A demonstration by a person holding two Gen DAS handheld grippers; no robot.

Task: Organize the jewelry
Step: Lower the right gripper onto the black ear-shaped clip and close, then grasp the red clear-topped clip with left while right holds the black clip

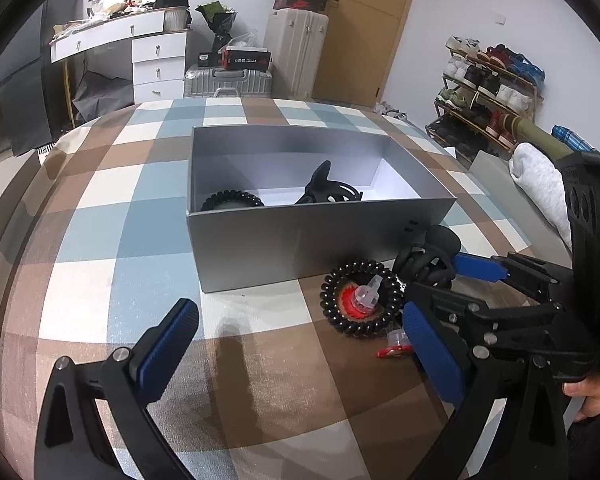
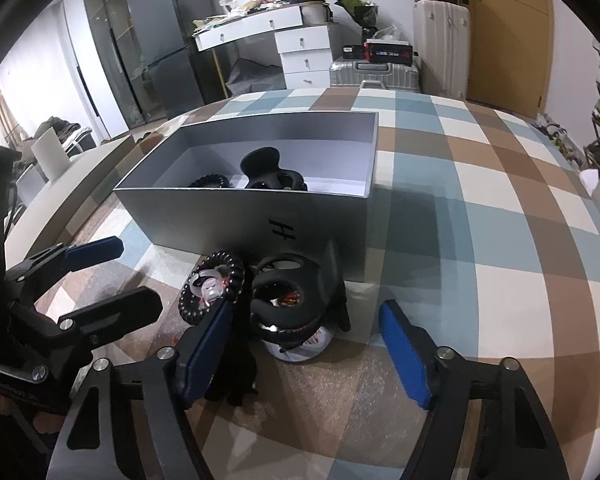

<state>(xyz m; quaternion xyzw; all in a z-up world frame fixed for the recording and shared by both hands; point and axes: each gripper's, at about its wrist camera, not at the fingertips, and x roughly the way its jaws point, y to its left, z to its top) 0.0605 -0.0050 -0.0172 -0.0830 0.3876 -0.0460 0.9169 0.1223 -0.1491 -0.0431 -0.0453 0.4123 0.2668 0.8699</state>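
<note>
Both claws spread, empty; right claw (image 2: pixel 304 354) should straddle the hair clip (image 2: pixel 296 296) squarely, then lift it into the box (image 2: pixel 260 216); left claw (image 1: pixel 296 356) waits.

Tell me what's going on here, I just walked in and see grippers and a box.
A person holds two grippers over a plaid-covered table, sorting hair accessories into a grey box. A black coil tie and a black claw clip already lie inside. Outside, against its front, remain another coil tie and claw clip. The right gripper hangs open around that clip; the left gripper is open, holding nothing.
</note>
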